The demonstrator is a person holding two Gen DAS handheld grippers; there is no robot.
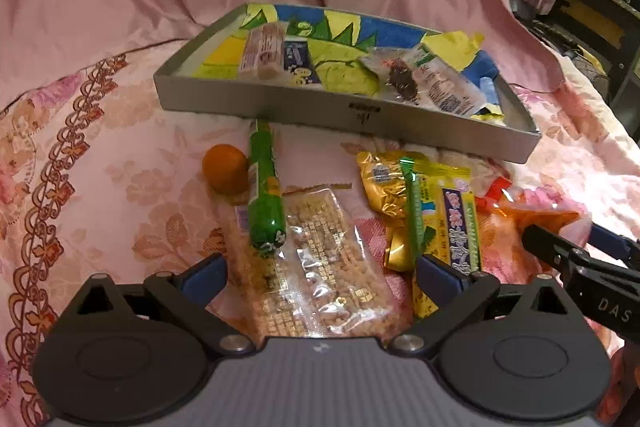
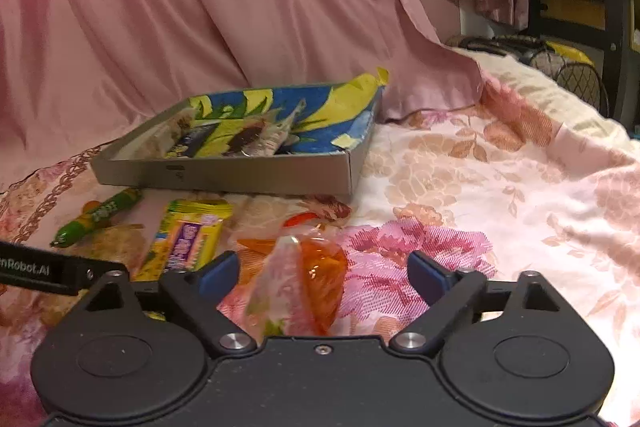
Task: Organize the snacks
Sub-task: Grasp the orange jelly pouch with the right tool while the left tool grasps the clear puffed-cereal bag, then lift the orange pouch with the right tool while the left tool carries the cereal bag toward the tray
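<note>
Both grippers, left and right, gape wide, holding nothing. Shallow grey cardboard tray on bed holds several snacks; I count green sausage stick, clear cracker packet, orange-clear bag outside.

Your left gripper has a ribbed grey body flanked by two round black housings with raised discs. Black linkage arms pivot on silver screws and carry blue fingertip pads. Your right gripper is built the same, but its ribbed centre body is black, with a small screw at the top edge. White lettering reading "DAS" marks its side.
</note>
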